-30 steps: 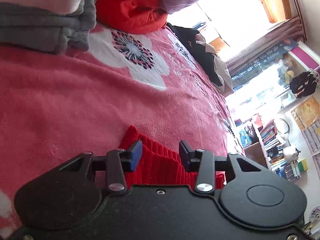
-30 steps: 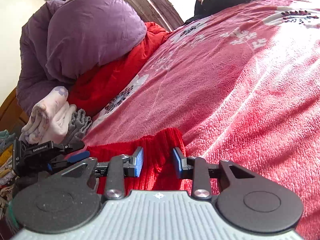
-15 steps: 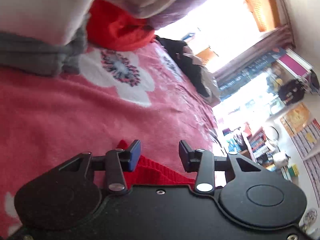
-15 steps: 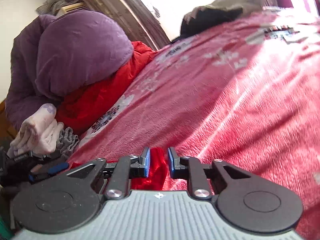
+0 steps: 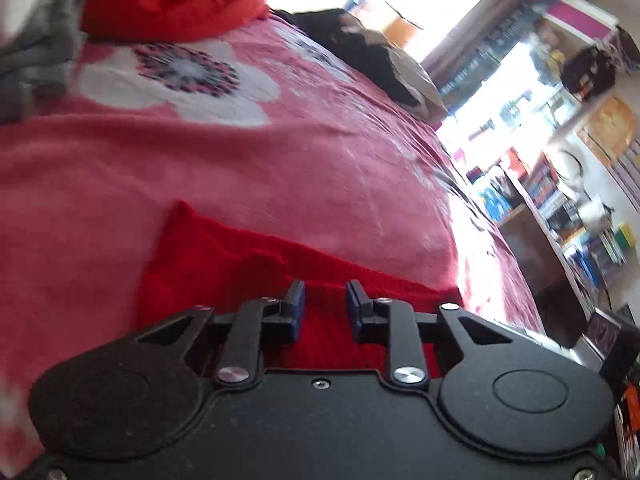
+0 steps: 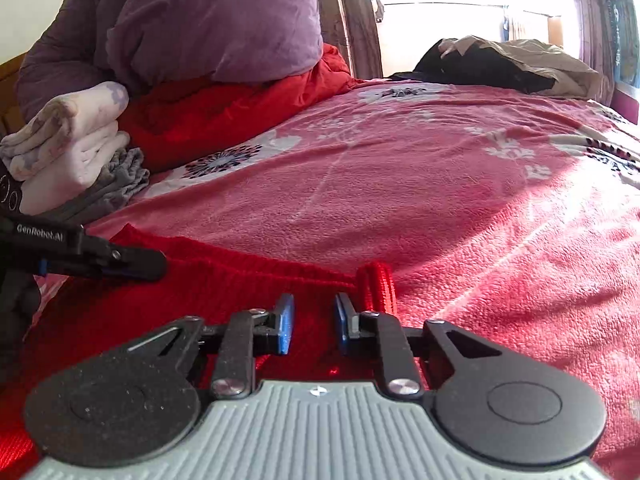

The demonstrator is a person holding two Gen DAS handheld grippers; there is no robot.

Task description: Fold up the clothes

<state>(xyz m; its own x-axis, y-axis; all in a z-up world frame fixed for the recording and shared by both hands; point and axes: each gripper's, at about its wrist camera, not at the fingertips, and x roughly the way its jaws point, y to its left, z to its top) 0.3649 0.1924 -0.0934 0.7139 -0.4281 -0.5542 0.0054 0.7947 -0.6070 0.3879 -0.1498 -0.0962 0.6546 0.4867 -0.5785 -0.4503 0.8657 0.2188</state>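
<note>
Red knit garment (image 6: 224, 304) lies flat on the bed (image 6: 440, 200), barely folded so far, both left tongs (image 5: 325, 300) and right tongs (image 6: 314, 316) closing over its far edge with nothing pinched yet, while a few folded pieces (image 6: 68, 148) sit stacked nearby.

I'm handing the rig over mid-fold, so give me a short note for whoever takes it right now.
Left gripper: jaws closing over the red knitted garment, knit between them, a gap showing.
Right gripper: jaws closing near the garment's bunched far-right corner, gap also visible; no firm grip confirmed.
The garment lies spread on the pink flowered blanket.
Done: a folded stack of pale and grey clothes sits at the far left.
Left: secure both grips, then fold the garment; no fold is visible yet.
</note>
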